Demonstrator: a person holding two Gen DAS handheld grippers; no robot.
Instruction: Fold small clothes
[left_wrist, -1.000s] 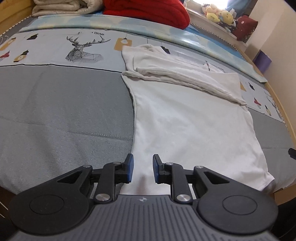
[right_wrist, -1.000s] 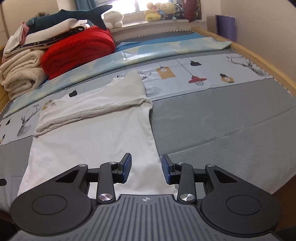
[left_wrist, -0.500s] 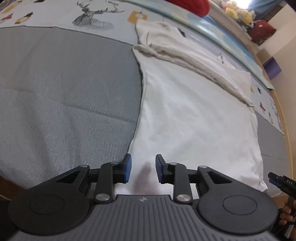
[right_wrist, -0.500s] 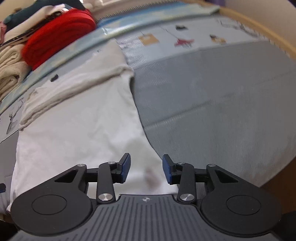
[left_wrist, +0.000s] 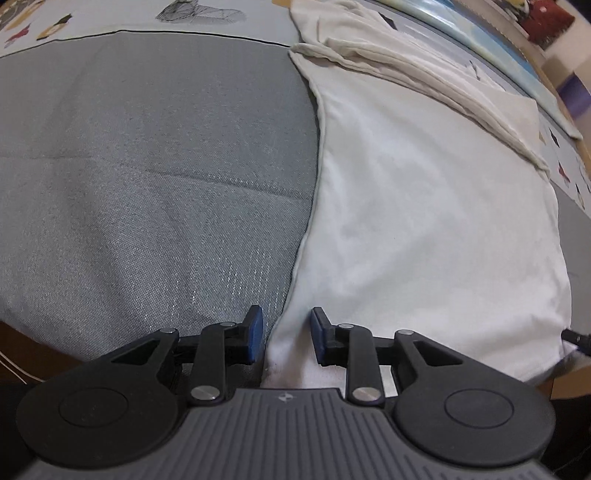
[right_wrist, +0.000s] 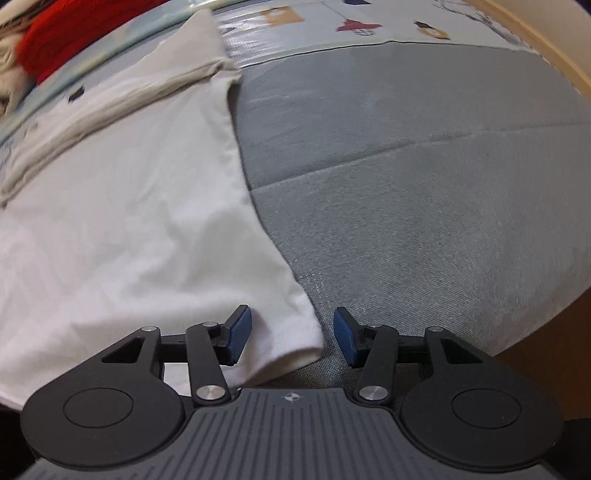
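- The white T-shirt (left_wrist: 424, 221) lay flat on the bed (left_wrist: 147, 166), on its grey cover, with its long axis running away from both claws: hem nearest them, shoulders at the far end by the printed strip of bedding.
- The left claw (left_wrist: 286, 334) stood over the hem's left corner. The shirt's side edge ran up between its blue pads; one pad was over grey cover, the other over white cloth.
- The left claw was released: its jaws stood partly apart, and the cloth between them was not pinched as far as the left wrist view showed.
- The right claw (right_wrist: 291, 338) stood over the hem's right corner, which lay between its pads, closer to the pad on the shirt side, with bare cover in front of the other.
- The right claw was also released, its jaws opening wider, with the corner between them but not gripped.
- Each hand was nearest its own corner, so the likely coming move was a pinch of both hem corners at once, then a fold along the long axis toward the shoulders.
- The shirt looked thin and soft, plain white and mostly smooth across the body, with faint ripples near the hem.
- At its far end the sleeves were already folded in across the chest, making a thicker creased band.
- The right corner curled up slightly off the cover, which should help a pad slip beneath it; the left corner sagged over the bed's front edge.
- A red blanket (right_wrist: 48, 40) lay well beyond the shirt.
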